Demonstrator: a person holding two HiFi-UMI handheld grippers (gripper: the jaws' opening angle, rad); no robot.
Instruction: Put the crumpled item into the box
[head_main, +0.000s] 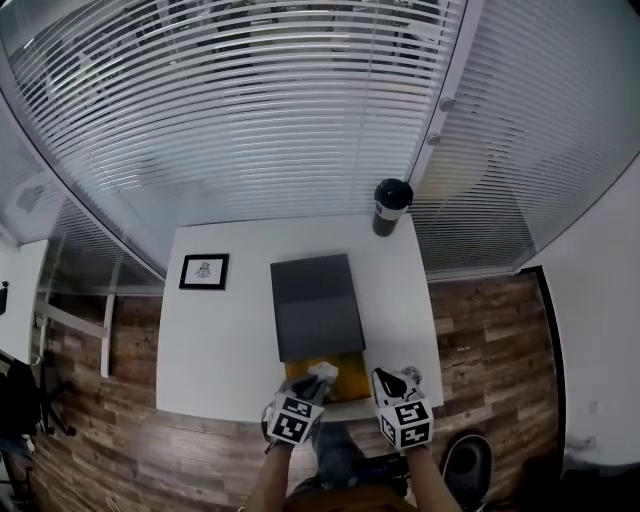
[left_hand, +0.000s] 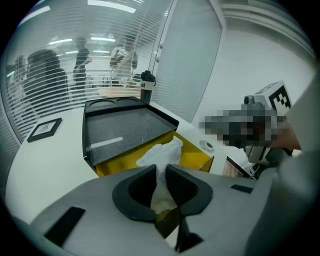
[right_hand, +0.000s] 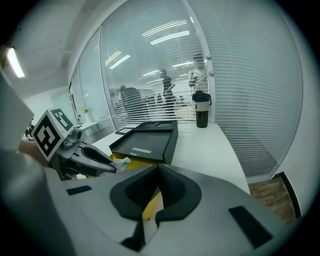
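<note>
A crumpled white paper (left_hand: 161, 156) sticks up between the jaws of my left gripper (left_hand: 160, 172), which is shut on it. It hangs over the near end of the yellow box (left_hand: 195, 158), whose dark grey lid (left_hand: 122, 131) is slid back over the far part. From above, the left gripper (head_main: 318, 376) holds the paper (head_main: 324, 369) above the yellow box (head_main: 348, 372) at the table's front edge. My right gripper (right_hand: 159, 186) is shut with nothing seen between its pads, just right of the box (right_hand: 117, 165); overhead, the right gripper (head_main: 388, 381) sits by the box's right corner.
A black tumbler (head_main: 391, 205) stands at the white table's (head_main: 230, 340) far right corner. A framed picture (head_main: 204, 271) lies at the far left. The dark lid (head_main: 315, 305) covers the table's middle. Glass walls with blinds stand behind; wood floor lies around.
</note>
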